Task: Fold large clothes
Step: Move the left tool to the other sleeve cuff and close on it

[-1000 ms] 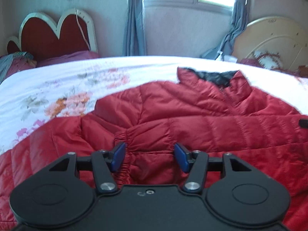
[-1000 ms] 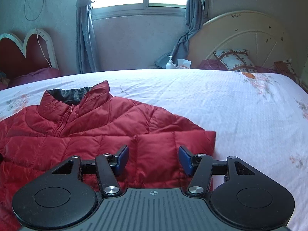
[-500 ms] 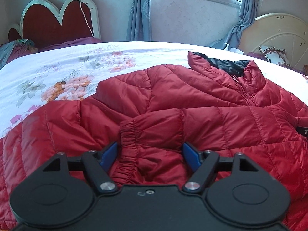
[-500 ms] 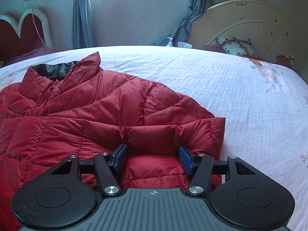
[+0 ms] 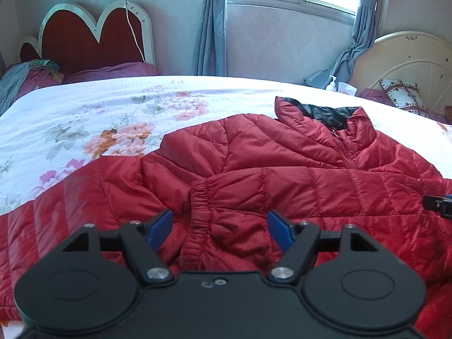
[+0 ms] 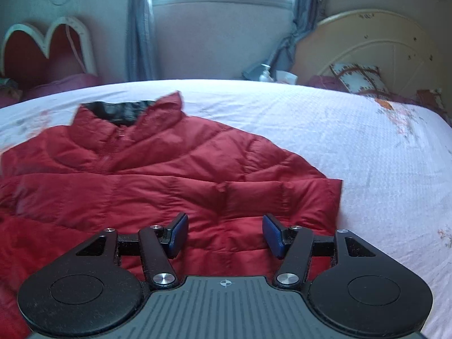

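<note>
Left claw apart, red jacket collar far (sleeve crosswise)

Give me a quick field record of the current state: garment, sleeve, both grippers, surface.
garment: red puffer jacket, front up, zipped, collar away from the cameras
sleeve: folded across the chest, elastic cuff ahead of the left gripper
left gripper: open, jaws have just widened, pads clear of the fabric
right gripper: open over the jacket's right side
surface: bed with floral sheet
</note>
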A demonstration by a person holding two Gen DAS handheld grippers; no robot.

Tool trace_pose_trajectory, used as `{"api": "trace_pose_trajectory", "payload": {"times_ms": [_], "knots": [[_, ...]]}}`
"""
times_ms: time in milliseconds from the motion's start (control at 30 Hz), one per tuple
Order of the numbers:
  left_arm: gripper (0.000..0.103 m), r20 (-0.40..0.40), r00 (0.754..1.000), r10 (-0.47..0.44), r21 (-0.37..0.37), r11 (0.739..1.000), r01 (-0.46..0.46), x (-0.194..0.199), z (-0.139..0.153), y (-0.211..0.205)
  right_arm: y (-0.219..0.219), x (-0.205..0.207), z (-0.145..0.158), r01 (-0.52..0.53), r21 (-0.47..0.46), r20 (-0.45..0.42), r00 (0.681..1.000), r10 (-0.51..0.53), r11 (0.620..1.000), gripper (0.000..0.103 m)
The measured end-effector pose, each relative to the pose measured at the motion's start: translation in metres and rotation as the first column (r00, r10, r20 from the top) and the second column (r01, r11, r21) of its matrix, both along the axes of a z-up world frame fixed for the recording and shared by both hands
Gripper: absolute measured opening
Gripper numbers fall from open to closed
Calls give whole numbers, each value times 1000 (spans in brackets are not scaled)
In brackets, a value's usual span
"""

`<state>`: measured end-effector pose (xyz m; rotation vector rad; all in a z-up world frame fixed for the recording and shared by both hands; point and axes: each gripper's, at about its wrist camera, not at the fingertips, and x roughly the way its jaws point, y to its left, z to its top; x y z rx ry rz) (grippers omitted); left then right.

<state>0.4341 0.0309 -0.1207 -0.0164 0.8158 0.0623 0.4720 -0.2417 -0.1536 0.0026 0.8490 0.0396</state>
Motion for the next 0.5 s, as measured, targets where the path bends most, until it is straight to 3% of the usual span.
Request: {"api": "trace_pose_trajectory", "payload": {"times_ms": [267, 500], "knots": [[73, -4, 1000, 22, -22, 999, -22, -31, 10, 12, 48, -32, 8, -127, 53, 11, 992, 127, 990, 58], [74, -19, 992, 127, -58, 990, -128, -66, 14, 55, 76, -39, -18, -175, 8, -28, 984, 176, 984, 58]]}}
